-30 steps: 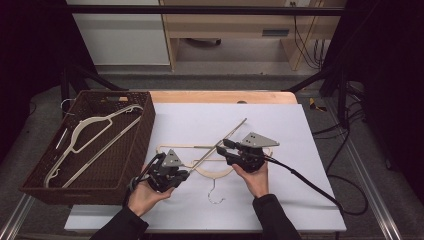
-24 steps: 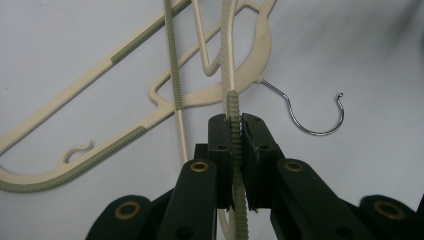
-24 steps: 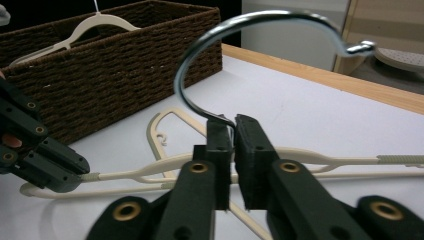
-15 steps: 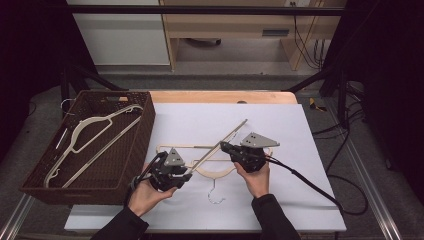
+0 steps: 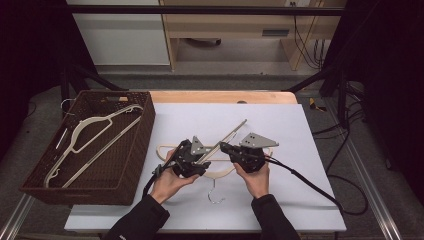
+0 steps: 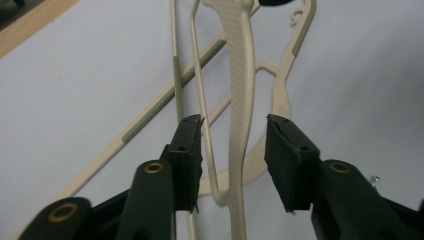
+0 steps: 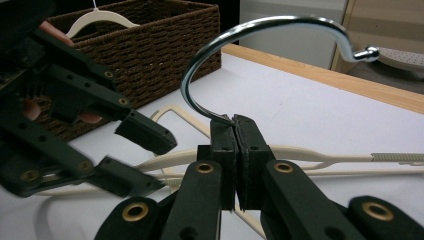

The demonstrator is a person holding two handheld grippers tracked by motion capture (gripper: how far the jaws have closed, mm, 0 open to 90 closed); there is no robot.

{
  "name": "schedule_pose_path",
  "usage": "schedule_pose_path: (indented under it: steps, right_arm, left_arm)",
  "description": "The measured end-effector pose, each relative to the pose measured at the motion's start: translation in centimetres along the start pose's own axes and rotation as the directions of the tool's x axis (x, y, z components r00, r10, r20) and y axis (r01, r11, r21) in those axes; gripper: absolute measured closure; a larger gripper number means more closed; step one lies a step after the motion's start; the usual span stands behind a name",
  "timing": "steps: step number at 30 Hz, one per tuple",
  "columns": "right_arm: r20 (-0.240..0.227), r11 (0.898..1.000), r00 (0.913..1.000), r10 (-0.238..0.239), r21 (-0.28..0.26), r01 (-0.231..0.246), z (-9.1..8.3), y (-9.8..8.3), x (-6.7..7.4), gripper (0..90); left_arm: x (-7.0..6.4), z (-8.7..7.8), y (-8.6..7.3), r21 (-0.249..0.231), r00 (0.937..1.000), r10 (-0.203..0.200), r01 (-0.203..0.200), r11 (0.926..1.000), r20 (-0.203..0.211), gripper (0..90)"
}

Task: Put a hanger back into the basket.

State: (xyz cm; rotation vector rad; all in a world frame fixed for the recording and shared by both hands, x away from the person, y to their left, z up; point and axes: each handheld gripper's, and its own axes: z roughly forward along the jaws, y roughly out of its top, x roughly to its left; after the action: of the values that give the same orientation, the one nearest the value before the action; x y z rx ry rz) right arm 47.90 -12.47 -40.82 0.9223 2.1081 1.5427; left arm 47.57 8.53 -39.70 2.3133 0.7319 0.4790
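The right gripper (image 7: 235,125) has its jaws pressed together on the base of a chrome metal hook (image 7: 260,37), the hook of one of the cream plastic clothes hangers (image 5: 220,172) lying tangled in the lower middle of the high view on the white tabletop (image 5: 300,130). Pinching the hook probably pins that hanger so the other hand can work the tangle apart.

The left gripper (image 6: 234,150) has its jaws spread, having just been opening, with a textured cream arm of a hanger (image 6: 239,100) and a thinner cream bar (image 6: 202,100) standing between the pads without being squeezed. It looks placed to take a fresh hold on one arm alone.

A second chrome hook (image 5: 216,196) points toward the bottom edge of the high view, between the two hands. At the left of that view sits a dark brown woven basket (image 5: 127,165) that already holds a cream hanger (image 5: 95,137), likely where these ones go. The crossed arms and the ribbed bar (image 5: 232,131) running toward the upper right are the obstacle: lifting one hanger may drag the other along.
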Motion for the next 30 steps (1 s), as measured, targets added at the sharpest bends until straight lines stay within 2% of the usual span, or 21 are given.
schedule_pose_path:
  steps: [6, 9, 13, 15, 17, 18, 22, 24, 26, 30]
  right_arm:
    - [0.001, 1.000, 1.0000, 0.002, 0.000, -0.002, 0.0, 0.0, 0.1, 88.0]
    - [-0.005, 1.000, 1.0000, 0.002, 0.001, -0.002, -0.1, 0.0, 0.0, 86.3]
    - [-0.031, 1.000, 0.9995, -0.001, 0.000, 0.001, -0.5, 0.1, 0.3, 76.1]
    - [-0.035, 1.000, 0.9993, -0.016, 0.019, 0.016, -1.0, 0.1, 0.5, 68.5]
    - [-0.029, 0.999, 0.9989, -0.038, 0.028, 0.039, -1.5, 0.1, 0.6, 61.5]
    - [-0.036, 0.999, 0.9986, -0.039, 0.025, 0.040, -1.9, 0.1, 0.7, 58.6]
    - [-0.036, 1.000, 0.9993, -0.014, 0.005, 0.014, -3.5, 0.0, 0.1, 47.2]
    - [-0.025, 1.000, 0.9997, -0.006, -0.001, 0.006, -4.3, -0.1, -0.3, 42.9]
    - [-0.017, 1.000, 0.9998, 0.008, -0.006, -0.008, -5.2, -0.3, -0.8, 39.6]
    - [0.004, 1.000, 0.9998, 0.019, -0.021, -0.019, -7.2, -0.9, -1.7, 31.7]
  left_arm:
    - [-0.1, 0.5, 0.2, -0.007, 0.9998, -0.003, 0.003, 1.0000, 0.018, 76.4]
    - [-0.4, 0.4, 0.3, -0.002, 0.9999, 0.014, -0.014, 0.9999, -0.001, 81.7]
    - [-0.4, 0.2, 0.3, -0.004, 0.9985, 0.021, -0.021, 0.9998, -0.051, 83.9]
    - [-0.1, 0.1, 0.2, -0.021, 0.9969, -0.003, 0.002, 0.9998, -0.079, 85.0]
    - [0.5, -0.1, 0.2, -0.034, 0.9960, -0.024, 0.021, 0.9992, -0.086, 85.8]
    - [0.8, -0.4, 0.1, -0.023, 0.9962, -0.017, 0.015, 0.9996, -0.086, 86.1]
    - [1.6, -1.0, 0.0, -0.061, 0.9958, -0.054, 0.049, 0.9969, -0.075, 86.5]
    - [1.8, -1.4, -0.1, -0.051, 0.9964, -0.041, 0.038, 0.9980, -0.073, 86.6]
    - [1.9, -1.8, -0.2, -0.077, 0.9956, -0.065, 0.060, 0.9953, -0.068, 86.6]
    - [2.2, -3.3, -0.1, -0.119, 0.9965, -0.070, 0.064, 0.9908, -0.047, 86.7]
